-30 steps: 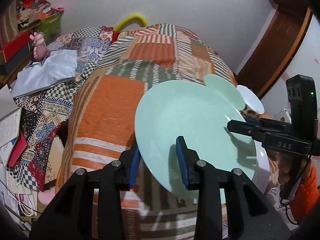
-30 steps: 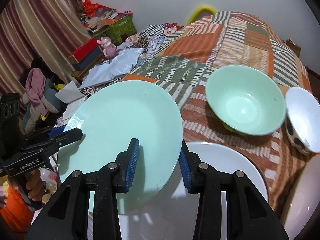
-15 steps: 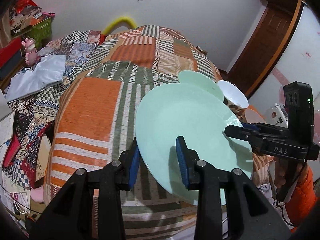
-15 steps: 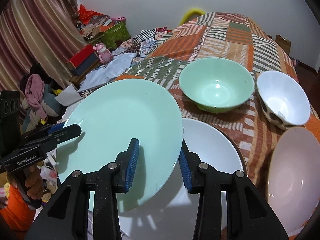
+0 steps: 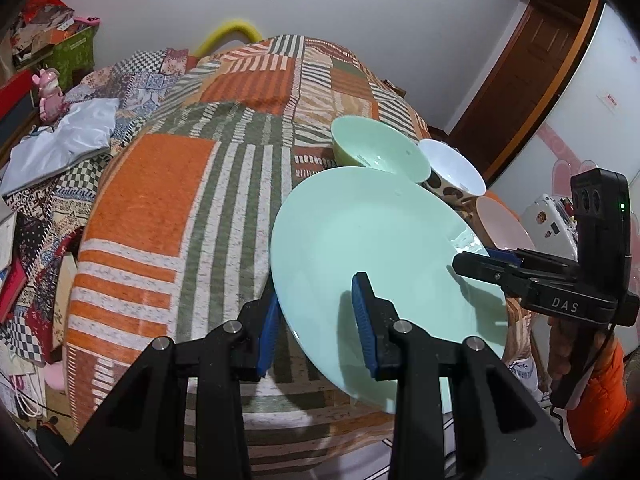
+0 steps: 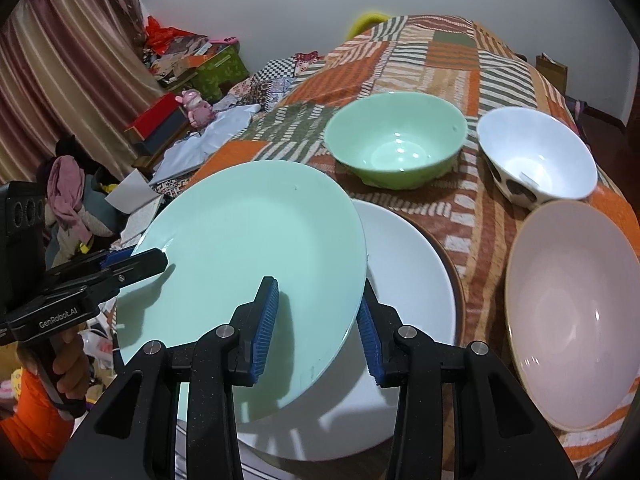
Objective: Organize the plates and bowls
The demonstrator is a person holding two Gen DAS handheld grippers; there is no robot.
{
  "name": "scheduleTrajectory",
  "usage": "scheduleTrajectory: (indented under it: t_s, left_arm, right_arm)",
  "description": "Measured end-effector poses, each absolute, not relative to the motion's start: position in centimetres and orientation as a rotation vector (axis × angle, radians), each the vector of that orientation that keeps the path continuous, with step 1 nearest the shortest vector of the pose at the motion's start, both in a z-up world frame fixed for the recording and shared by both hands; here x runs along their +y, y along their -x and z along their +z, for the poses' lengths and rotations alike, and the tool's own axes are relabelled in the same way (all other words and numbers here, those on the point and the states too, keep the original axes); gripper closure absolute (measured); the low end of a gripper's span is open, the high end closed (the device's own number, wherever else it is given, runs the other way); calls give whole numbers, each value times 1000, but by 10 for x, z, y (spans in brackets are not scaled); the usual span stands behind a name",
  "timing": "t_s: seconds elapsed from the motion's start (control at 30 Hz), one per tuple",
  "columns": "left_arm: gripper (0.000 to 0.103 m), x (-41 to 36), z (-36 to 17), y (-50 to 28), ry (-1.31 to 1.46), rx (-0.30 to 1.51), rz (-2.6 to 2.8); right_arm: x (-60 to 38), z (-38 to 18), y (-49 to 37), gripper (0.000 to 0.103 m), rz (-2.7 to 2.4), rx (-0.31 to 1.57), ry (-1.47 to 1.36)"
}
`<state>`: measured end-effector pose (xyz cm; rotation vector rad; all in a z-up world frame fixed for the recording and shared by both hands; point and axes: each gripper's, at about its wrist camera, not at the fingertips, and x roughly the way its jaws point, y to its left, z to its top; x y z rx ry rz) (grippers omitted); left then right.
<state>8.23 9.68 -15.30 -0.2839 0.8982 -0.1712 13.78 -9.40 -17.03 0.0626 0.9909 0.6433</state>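
The mint-green plate (image 6: 248,256) is held in the air between both claws, tilted, its lower right edge overlapping a white plate (image 6: 404,280) that lies beneath it on the patchwork bedspread (image 6: 448,60). In the right wrist view the right claw (image 6: 318,326) sits at lower centre of the frame, clamped on the plate's near right rim: one blue pad lies on the upper face and the other is under the edge. The left claw (image 6: 160,258) enters from the left edge of that frame and is clamped on the plate's opposite rim; a hand (image 6: 68,364) with an orange sleeve grips its handle. In the left wrist view the same plate (image 5: 384,272) fills the centre right of the frame, with the left claw (image 5: 316,328) at lower centre clamped over the near rim, one pad on top and one below, and the right claw (image 5: 460,266) reaching in from the right edge onto the far rim. The white plate rests on a dark brown plate whose rim (image 6: 458,280) shows only along its right side. To the right of the frame lies a pale pink bowl (image 6: 568,312). Above it stands a white bowl with dark spots (image 6: 536,160), and left of that a green bowl (image 6: 396,144). A pink toy figure (image 6: 196,108) is at upper left, beside the bed.
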Motion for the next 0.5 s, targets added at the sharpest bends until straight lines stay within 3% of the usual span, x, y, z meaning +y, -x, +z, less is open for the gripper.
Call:
scheduleTrajectory:
  t_s: [0.5]
  left_arm:
    - [70, 77, -185, -102, 284, 981, -182]
  right_arm:
    - [-113, -188, -133, 67, 595, 1021, -99]
